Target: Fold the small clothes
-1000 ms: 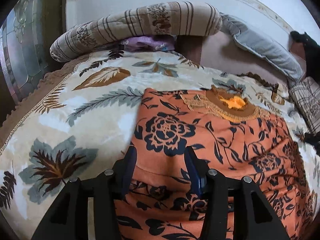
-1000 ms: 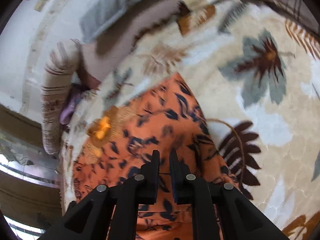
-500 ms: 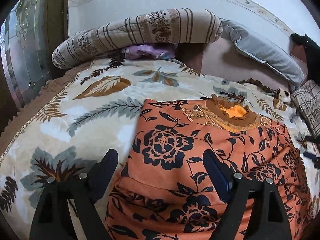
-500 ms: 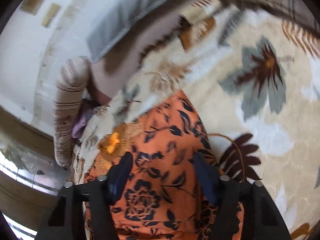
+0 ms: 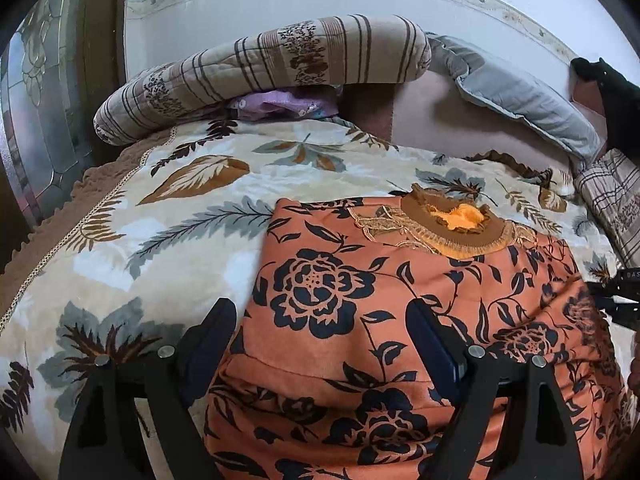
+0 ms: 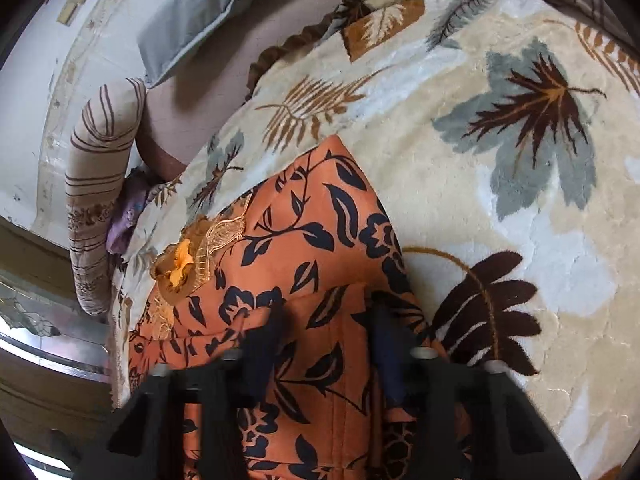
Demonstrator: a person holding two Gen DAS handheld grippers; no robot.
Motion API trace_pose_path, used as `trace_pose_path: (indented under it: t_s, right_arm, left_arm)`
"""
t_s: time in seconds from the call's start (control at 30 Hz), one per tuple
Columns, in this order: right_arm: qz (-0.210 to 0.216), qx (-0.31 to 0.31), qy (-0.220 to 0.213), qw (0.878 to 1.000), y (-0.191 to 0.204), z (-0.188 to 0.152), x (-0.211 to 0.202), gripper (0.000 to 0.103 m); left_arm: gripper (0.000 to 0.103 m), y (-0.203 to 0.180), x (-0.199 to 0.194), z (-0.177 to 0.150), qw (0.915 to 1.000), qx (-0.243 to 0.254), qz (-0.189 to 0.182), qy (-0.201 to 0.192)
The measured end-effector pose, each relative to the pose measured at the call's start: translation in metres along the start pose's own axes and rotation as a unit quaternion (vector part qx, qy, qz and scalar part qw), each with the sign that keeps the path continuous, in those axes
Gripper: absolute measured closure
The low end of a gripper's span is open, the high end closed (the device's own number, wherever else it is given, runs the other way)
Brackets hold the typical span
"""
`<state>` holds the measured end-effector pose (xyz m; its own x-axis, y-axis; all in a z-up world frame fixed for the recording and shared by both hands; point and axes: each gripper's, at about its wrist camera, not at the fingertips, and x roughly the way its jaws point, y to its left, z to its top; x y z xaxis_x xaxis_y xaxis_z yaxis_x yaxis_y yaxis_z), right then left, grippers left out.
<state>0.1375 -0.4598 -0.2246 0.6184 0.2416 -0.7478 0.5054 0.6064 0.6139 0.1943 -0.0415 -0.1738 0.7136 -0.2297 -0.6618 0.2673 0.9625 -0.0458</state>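
Orange garment [image 5: 384,320] with black flower print spread flat on the bed [image 5: 168,240], over a cream blanket [image 6: 500,208] patterned with grey and brown leaves. Brown embroidered neckline [image 5: 456,228] at the far end, bright orange lining showing inside it. A fold line across the near part, one layer lying over another.

Left gripper [image 5: 320,344] low over the garment's near left portion, jaws wide apart, nothing between them but cloth lying flat below. Left finger over the garment's left edge where it meets the blanket, right finger [image 5: 432,344] over the printed cloth. Touching the fabric or just above it? Hard to call from this angle.

Right gripper [image 6: 328,344] over the garment's right side, jaws parted too, holding nothing; fingertips blurred, so contact with the cloth unclear. Garment's right edge just beside the right finger [image 6: 390,348], a dark brown leaf print beyond it. Right gripper also peeking in at the right edge of the left wrist view.

At the head of the bed, a striped, rolled quilt [image 5: 280,68], a purple cloth [image 5: 276,102] tucked under it, a grey pillow [image 5: 520,92] to the right. Plaid cushion [image 5: 612,196] at far right. Pale wall [image 5: 320,0] with a decorative border behind.
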Motion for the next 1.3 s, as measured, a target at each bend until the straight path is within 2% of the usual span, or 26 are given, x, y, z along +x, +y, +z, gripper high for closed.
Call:
trace_pose_path:
  t_s: [0.07,0.23,0.3,0.4,0.47,0.5,0.57,0.67,0.73,0.77,0.8,0.83,0.9,0.97,1.03,1.07,1.1,1.2,1.3]
  right_arm:
    - [0.008,-0.007,-0.009,1.0,0.007,-0.004,-0.009,0.095]
    - [0.031,-0.061,-0.099,0.993,0.04,0.002,-0.057,0.096]
    - [0.046,-0.056,-0.1,0.992,0.039,0.009,-0.063,0.097]
    - [0.015,-0.056,-0.116,0.992,0.031,0.012,-0.064,0.097]
    - [0.012,-0.042,-0.104,0.994,0.024,0.016,-0.059,0.097]
    - [0.018,-0.028,-0.078,0.996,0.017,0.018,-0.053,0.093]
    - [0.024,-0.015,-0.032,0.999,0.012,0.017,-0.041,0.093]
    - [0.025,-0.011,-0.001,1.0,0.009,0.012,-0.029,0.09]
    - [0.018,-0.009,0.003,1.0,0.005,0.008,-0.027,0.072]
    - [0.015,-0.007,0.001,1.0,0.003,0.006,-0.027,0.05]
    - [0.019,-0.005,-0.005,1.0,0.001,0.004,-0.029,0.024]
    - [0.019,-0.005,-0.015,1.0,0.0,0.003,-0.032,0.021]
    - [0.017,-0.011,-0.034,0.999,-0.003,0.002,-0.04,0.021]
    - [0.027,-0.01,-0.03,0.999,-0.006,0.0,-0.037,0.023]
    - [0.038,0.0,-0.022,0.999,-0.009,0.002,-0.034,0.036]
    - [0.039,0.001,-0.015,0.999,-0.01,0.002,-0.032,0.05]
    - [0.035,0.0,-0.005,0.999,-0.009,0.003,-0.027,0.055]
    - [0.003,-0.003,0.004,1.0,-0.01,0.004,-0.014,0.055]
    - [0.002,0.005,0.015,1.0,-0.014,0.002,-0.002,0.055]
  left_arm:
    - [0.016,0.002,0.0,-0.001,1.0,-0.002,0.003,0.001]
    - [0.016,0.001,0.0,-0.003,1.0,-0.004,0.003,0.002]
    - [0.016,-0.002,0.002,-0.004,1.0,0.005,0.006,0.002]
    - [0.016,-0.007,0.007,-0.004,0.9998,0.015,0.008,0.005]
    - [0.016,-0.009,0.01,-0.004,0.9998,0.016,0.008,0.007]
    - [0.016,-0.01,0.011,-0.004,0.9998,0.016,0.007,0.008]
    - [0.016,-0.011,0.01,-0.004,0.9998,0.018,0.005,0.007]
    - [0.016,-0.011,0.008,-0.004,0.9998,0.021,0.006,0.002]
    - [0.016,-0.01,0.008,-0.004,0.9998,0.018,0.006,0.003]
    - [0.016,-0.008,0.007,-0.003,0.9999,0.015,0.006,0.003]
    - [0.016,-0.007,0.007,-0.003,0.9999,0.013,0.006,0.003]
    - [0.016,-0.006,0.007,-0.003,0.9999,0.01,0.006,0.003]
    - [0.016,-0.005,0.007,-0.003,1.0,0.007,0.004,0.004]
    - [0.016,-0.006,0.008,-0.004,0.9999,0.008,0.003,0.005]
    - [0.016,-0.009,0.008,-0.004,0.9999,0.013,0.001,0.006]
    - [0.016,-0.01,0.008,-0.004,0.9999,0.015,0.001,0.005]
    - [0.016,-0.012,0.007,-0.004,0.9998,0.019,0.001,0.003]
    - [0.016,-0.013,0.006,-0.004,0.9997,0.023,0.001,0.0]
    - [0.016,-0.012,0.006,-0.003,0.9998,0.019,0.0,0.001]
